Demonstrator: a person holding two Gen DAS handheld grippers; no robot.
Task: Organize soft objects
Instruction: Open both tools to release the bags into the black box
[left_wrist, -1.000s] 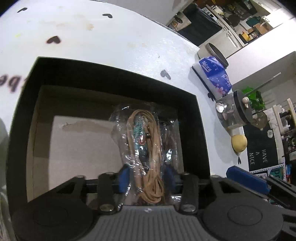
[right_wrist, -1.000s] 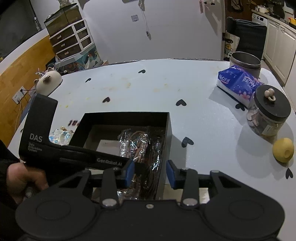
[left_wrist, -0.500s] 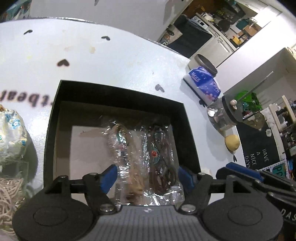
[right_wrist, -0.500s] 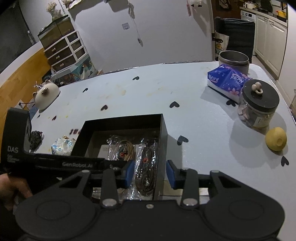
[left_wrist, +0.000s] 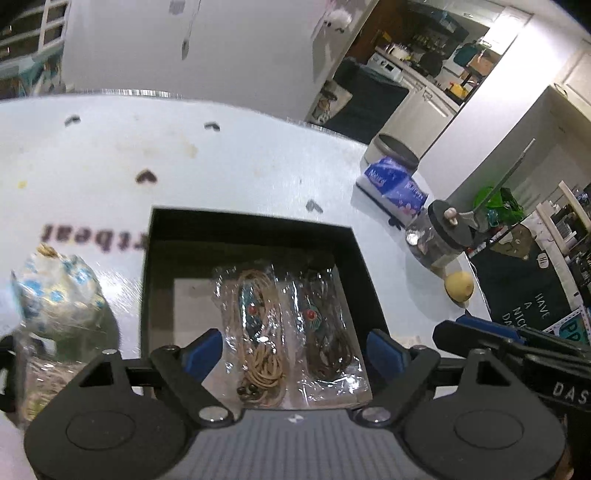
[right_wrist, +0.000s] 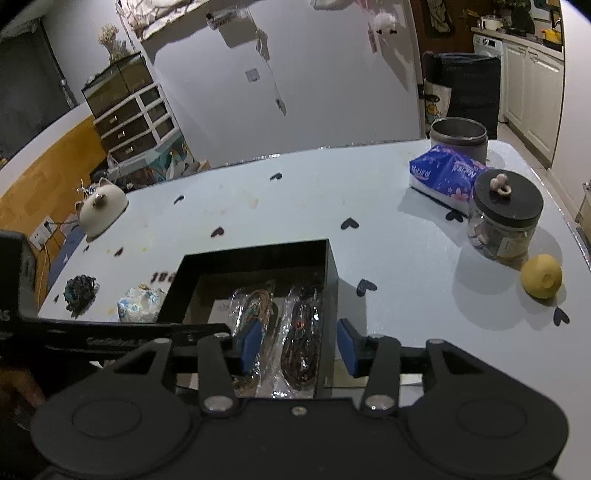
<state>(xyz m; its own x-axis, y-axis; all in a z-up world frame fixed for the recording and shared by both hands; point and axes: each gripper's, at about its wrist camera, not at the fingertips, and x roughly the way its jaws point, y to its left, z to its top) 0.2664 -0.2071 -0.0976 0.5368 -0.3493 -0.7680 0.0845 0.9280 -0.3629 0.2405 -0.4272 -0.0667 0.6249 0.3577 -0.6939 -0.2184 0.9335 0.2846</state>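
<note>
Two clear packets lie side by side in the black box (left_wrist: 255, 236), low in the centre of the left wrist view: the tan cord packet (left_wrist: 258, 328) on the left, the dark cord packet (left_wrist: 325, 332) on the right. My left gripper (left_wrist: 295, 349) hangs above both, its jaws spread wide after just opening, pads touching neither packet. My right gripper (right_wrist: 299, 350) sits at the lower centre of its view; its jaws have just been opening and straddle the box's right wall without pressing it. A blue-and-white bundle (left_wrist: 59, 291) rests on the table (left_wrist: 258, 173) left of the box, and a jar (right_wrist: 506, 218) stands at the upper right.
</note>
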